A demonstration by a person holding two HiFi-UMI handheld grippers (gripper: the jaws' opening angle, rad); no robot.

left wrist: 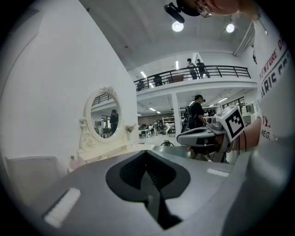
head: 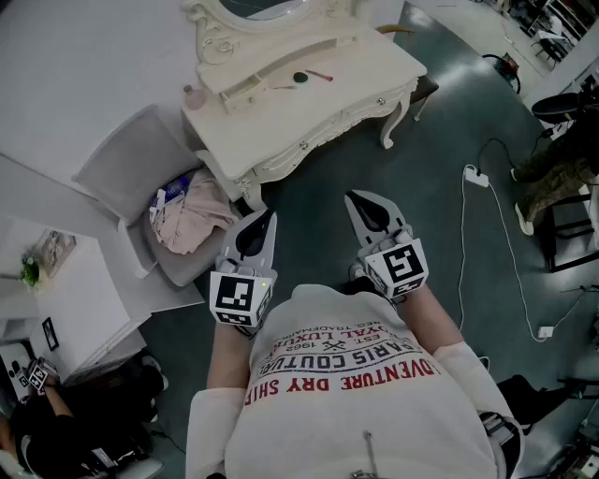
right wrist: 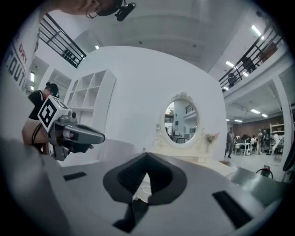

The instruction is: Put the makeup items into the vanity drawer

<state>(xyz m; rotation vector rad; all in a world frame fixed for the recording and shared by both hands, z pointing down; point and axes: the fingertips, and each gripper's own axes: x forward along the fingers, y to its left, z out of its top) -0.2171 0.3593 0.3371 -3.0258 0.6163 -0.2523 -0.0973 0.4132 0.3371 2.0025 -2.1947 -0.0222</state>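
Vanity mirror (head: pixel 262 7) is cut off; tabletop items (head: pixel 301 78) too small to identify.

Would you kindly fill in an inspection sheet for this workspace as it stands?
Surface: cream vanity table, top mostly bare.
Job's things: dark round item and thin stick lying on the vanity.
Clutter: clothes heaped on the grey chair beside it.
Grippers: left gripper and right gripper both shut, empty, short of the vanity.
Cables: white cable and power strip on the floor.
Surroundings: another person at right.
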